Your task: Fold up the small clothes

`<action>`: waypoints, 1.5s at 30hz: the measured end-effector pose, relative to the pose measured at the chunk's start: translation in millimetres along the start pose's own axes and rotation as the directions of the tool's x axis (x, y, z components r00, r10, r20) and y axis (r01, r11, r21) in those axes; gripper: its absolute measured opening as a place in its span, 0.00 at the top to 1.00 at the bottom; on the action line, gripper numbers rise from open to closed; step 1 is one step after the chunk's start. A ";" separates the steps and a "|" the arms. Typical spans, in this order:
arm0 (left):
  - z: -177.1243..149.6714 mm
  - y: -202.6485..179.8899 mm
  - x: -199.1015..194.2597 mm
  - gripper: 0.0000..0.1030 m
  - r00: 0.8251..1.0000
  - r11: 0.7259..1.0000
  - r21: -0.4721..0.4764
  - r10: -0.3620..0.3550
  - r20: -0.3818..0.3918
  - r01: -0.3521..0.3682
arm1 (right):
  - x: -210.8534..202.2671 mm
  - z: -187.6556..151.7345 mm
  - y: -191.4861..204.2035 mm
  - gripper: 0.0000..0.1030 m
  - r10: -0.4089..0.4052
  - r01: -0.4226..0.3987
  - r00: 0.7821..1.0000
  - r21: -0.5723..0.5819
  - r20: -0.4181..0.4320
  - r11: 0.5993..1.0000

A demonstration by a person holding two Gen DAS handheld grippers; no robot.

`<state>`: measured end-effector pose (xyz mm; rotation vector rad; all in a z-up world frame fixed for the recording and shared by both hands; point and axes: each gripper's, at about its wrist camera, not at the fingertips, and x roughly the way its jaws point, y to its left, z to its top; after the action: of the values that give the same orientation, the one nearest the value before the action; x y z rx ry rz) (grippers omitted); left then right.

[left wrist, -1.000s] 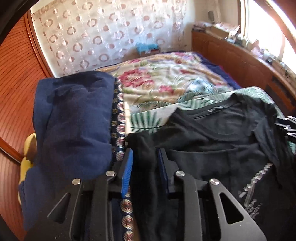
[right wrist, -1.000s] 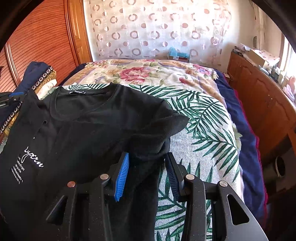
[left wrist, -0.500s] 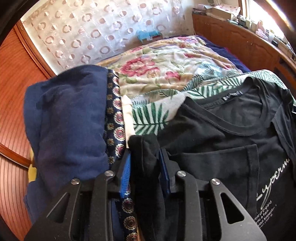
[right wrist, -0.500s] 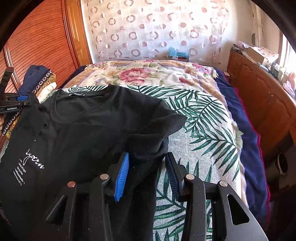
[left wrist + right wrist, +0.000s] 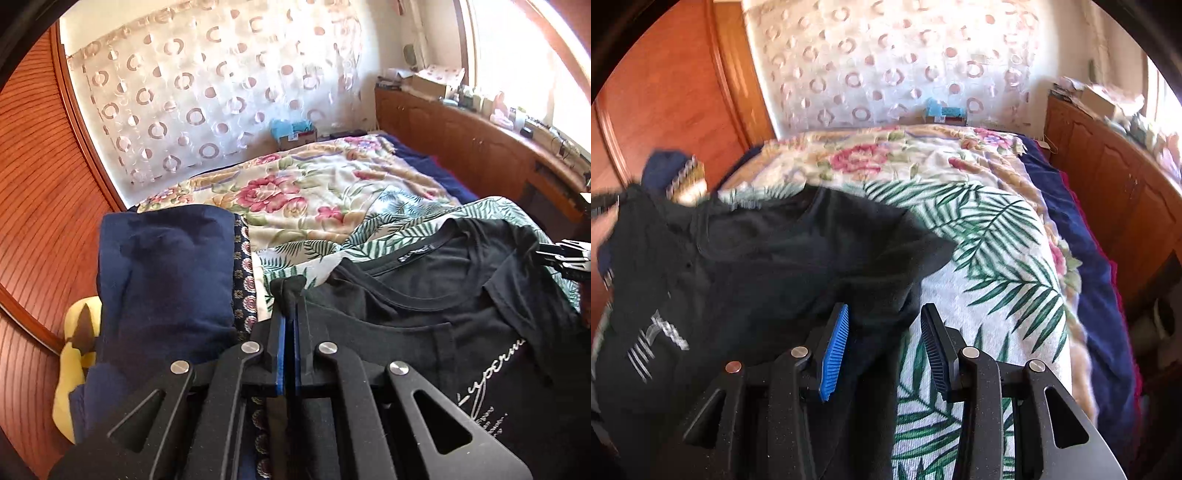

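A black T-shirt with white script lettering on its front lies front-up on a palm-leaf print cloth spread over the near part of a bed; its round neckline with a small label faces the far end of the bed. In the left wrist view, the left gripper has its two fingers pressed together on a bunched fold of the shirt's edge, the black fabric standing up between the blue pads. In the right wrist view, which is partly motion-blurred, the right gripper has its fingers spread apart, with a bunched portion of the shirt's opposite side lying between the ribbed blue pads; whether either pad touches the cloth cannot be told. A short sleeve of the shirt fans out over the palm-leaf cloth ahead of this gripper. Just beside the shirt, on the left gripper's side, sits a stack of folded clothes topped by a navy garment, with a patterned edge showing beside it and a yellow item underneath at the bed's edge. Beyond the palm-leaf cloth lies a floral bedspread. A sheer curtain with ring motifs hangs at the far end, a wooden wardrobe panel flanks one side, and a wooden cabinet carrying small items flanks the other.
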<state>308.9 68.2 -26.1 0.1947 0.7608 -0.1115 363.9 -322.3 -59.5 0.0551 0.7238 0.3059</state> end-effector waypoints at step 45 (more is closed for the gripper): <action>-209.0 1.4 -253.0 0.96 0.947 0.959 -0.260 -0.027 0.320 0.115 | -238.5 -140.6 51.4 0.94 0.109 -0.086 0.972 -0.116 0.208 0.990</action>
<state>-13.6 122.0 1.8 -0.1165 0.4582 -0.1015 89.4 -351.3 -3.6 0.0223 0.4908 0.4252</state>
